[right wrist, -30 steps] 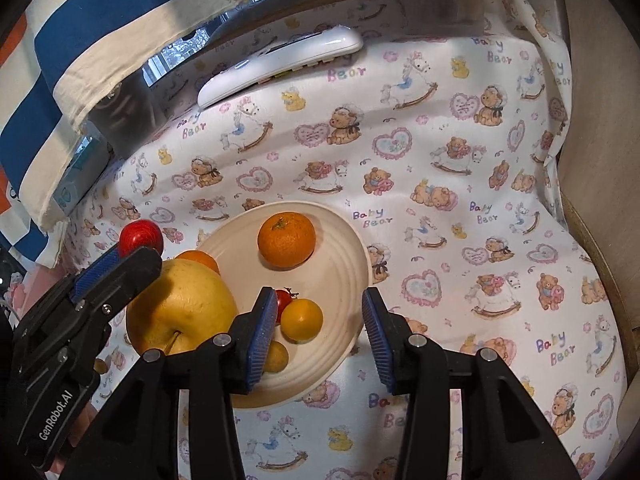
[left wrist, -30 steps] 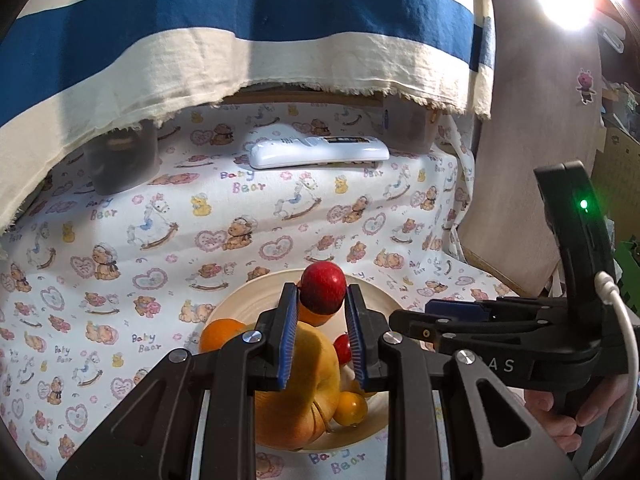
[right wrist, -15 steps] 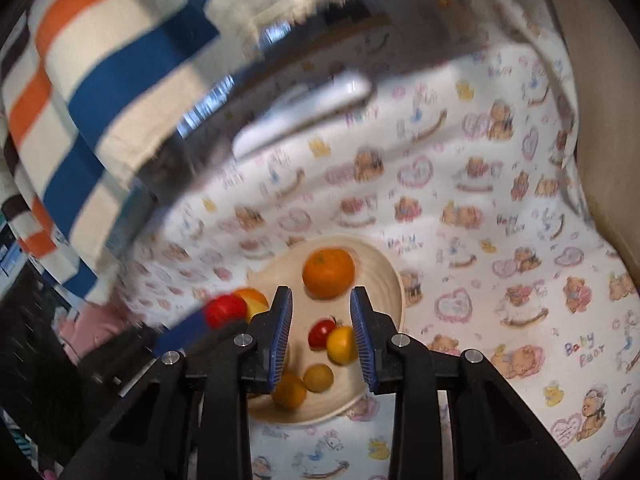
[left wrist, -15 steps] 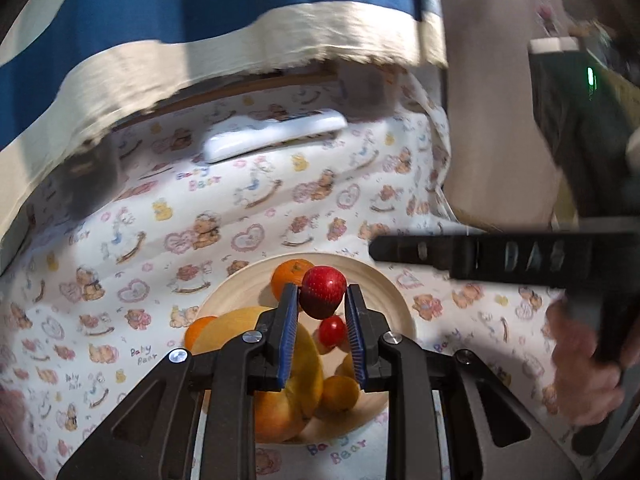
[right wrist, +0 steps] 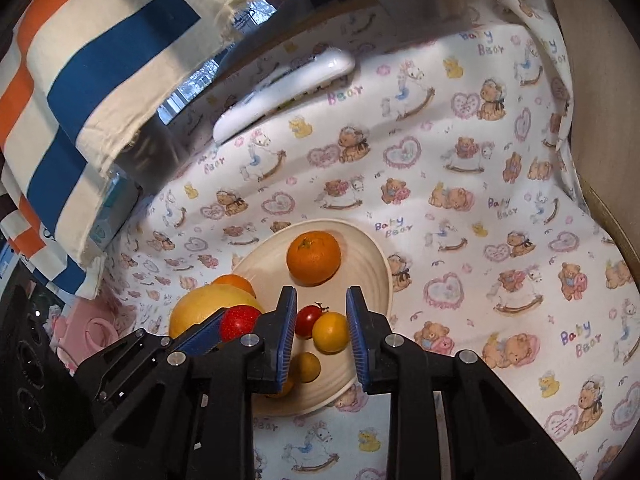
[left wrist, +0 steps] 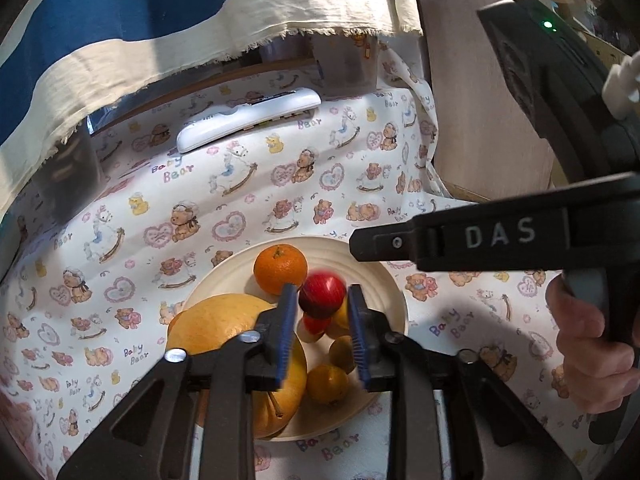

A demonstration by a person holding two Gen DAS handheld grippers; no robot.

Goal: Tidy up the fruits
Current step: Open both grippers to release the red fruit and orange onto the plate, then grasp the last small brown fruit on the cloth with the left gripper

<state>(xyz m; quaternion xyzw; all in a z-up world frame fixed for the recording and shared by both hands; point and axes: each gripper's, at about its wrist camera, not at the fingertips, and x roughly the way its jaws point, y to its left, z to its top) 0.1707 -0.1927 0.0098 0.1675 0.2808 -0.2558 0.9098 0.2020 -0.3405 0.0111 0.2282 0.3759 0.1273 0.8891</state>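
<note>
The small red apple (left wrist: 322, 294) is sitting between the blue pads of the left gripper (left wrist: 322, 334), above the cream plate (left wrist: 394, 300). The jaws are opening, and the blurred apple seems no longer pressed by the pads. Below it, an orange (left wrist: 281, 268), a big yellow fruit (left wrist: 224, 324) and small tomatoes are lying on the plate. The right gripper (right wrist: 321, 336) is pointing down over the plate, jaws nearly closed and holding nothing; a hand (left wrist: 588, 356) is gripping its handle.
</note>
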